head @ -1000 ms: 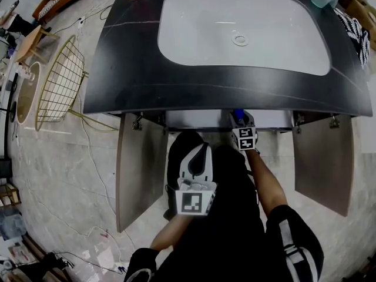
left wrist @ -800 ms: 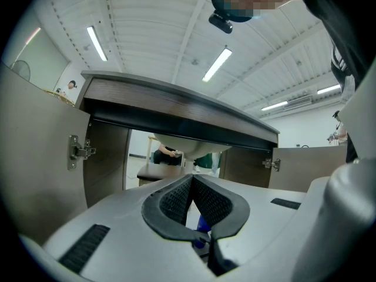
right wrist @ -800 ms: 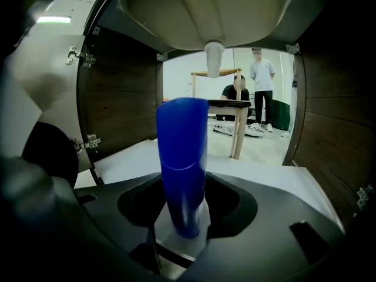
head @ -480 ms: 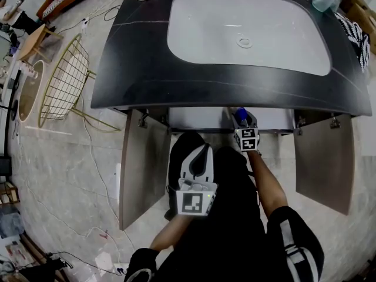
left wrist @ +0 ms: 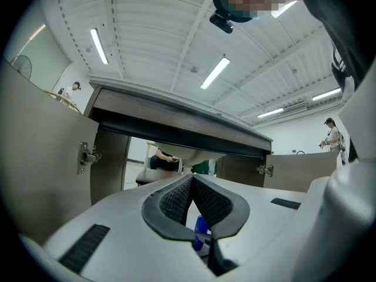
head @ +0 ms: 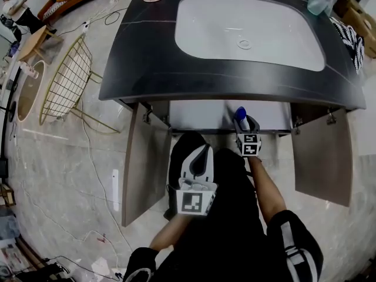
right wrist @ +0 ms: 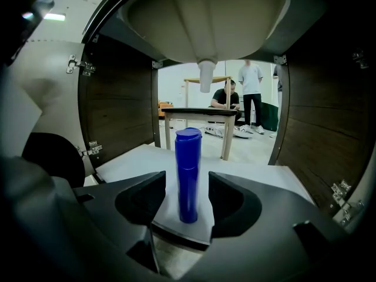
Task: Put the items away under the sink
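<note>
Bottle (right wrist: pixel 188 175), blue, upright on cabinet shelf (right wrist: pixel 138 157) under sink (right wrist: pixel 205 16), btwn R gripper (right wrist: pixel 187 184) jaws: spread, gaps both sides, not gripping. L gripper (left wrist: pixel 192 184) pinched closed, holds nothing.

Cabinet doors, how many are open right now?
2: the left door and the right door, each swung out toward the person on its own side. No other doors show; none seems hidden.

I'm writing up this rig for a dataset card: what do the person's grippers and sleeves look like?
The left gripper has a white shell with dark, ribbed tongs. The right gripper is dark grey. Each carries a cube with black-and-white square markers. The sleeves are black with white stripes.
</note>
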